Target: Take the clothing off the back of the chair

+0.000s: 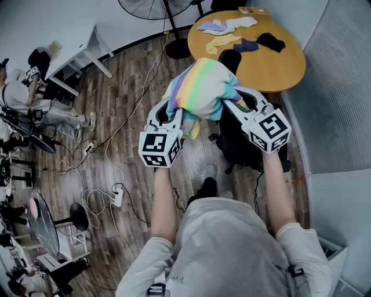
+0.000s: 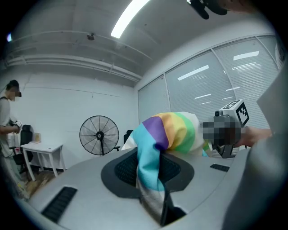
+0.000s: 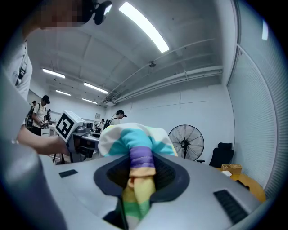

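A rainbow-striped garment (image 1: 203, 87) hangs in the air between my two grippers, bunched and lifted above the black office chair (image 1: 243, 142) below it. My left gripper (image 1: 175, 112) is shut on the garment's left part; in the left gripper view the striped cloth (image 2: 155, 157) is pinched between the jaws. My right gripper (image 1: 232, 106) is shut on the right part, and in the right gripper view a fold of the cloth (image 3: 138, 179) runs down through the jaws. Most of the chair back is hidden by the garment and my right arm.
A round wooden table (image 1: 272, 64) with several small pieces of clothing stands beyond the chair. A floor fan (image 1: 153, 7) is at the back, also in the left gripper view (image 2: 99, 134). Cables and a power strip (image 1: 117, 197) lie on the wood floor at left. People sit at left (image 1: 23, 98).
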Demonstrator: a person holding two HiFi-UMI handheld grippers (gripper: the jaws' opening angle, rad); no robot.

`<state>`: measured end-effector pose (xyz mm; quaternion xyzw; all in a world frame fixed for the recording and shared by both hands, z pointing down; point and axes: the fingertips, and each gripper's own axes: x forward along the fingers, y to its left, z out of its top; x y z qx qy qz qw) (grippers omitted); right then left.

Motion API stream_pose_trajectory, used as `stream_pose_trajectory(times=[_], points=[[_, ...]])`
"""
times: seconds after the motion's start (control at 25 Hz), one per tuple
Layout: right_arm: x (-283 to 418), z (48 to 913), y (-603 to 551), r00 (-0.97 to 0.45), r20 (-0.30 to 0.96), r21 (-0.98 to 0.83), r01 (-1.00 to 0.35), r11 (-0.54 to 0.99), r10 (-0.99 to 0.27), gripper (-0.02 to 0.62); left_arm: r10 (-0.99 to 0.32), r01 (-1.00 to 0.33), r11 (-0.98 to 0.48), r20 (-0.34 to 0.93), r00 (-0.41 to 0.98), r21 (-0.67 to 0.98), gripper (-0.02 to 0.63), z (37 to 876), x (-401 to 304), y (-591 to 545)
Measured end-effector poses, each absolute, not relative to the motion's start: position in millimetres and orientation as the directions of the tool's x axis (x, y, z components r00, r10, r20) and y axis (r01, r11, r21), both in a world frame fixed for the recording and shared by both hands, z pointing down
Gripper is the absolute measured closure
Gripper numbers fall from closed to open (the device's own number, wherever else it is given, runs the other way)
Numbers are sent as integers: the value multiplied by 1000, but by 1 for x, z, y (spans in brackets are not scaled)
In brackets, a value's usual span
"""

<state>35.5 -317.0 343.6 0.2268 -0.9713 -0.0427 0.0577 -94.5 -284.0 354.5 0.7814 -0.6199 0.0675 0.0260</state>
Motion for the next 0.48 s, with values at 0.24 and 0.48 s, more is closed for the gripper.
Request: stream_pose_trajectory(times=[0.24,0.48], points=[[21,334,-290,-885,91,205,-432,878,-457,485,-982,-986,-157,114,151,-47,508,346,-112,-257],[9,334,-252,-899,57,206,-414,887,-434,485,-992,-995,-88,93,84,-36,508,344,-125,-220]])
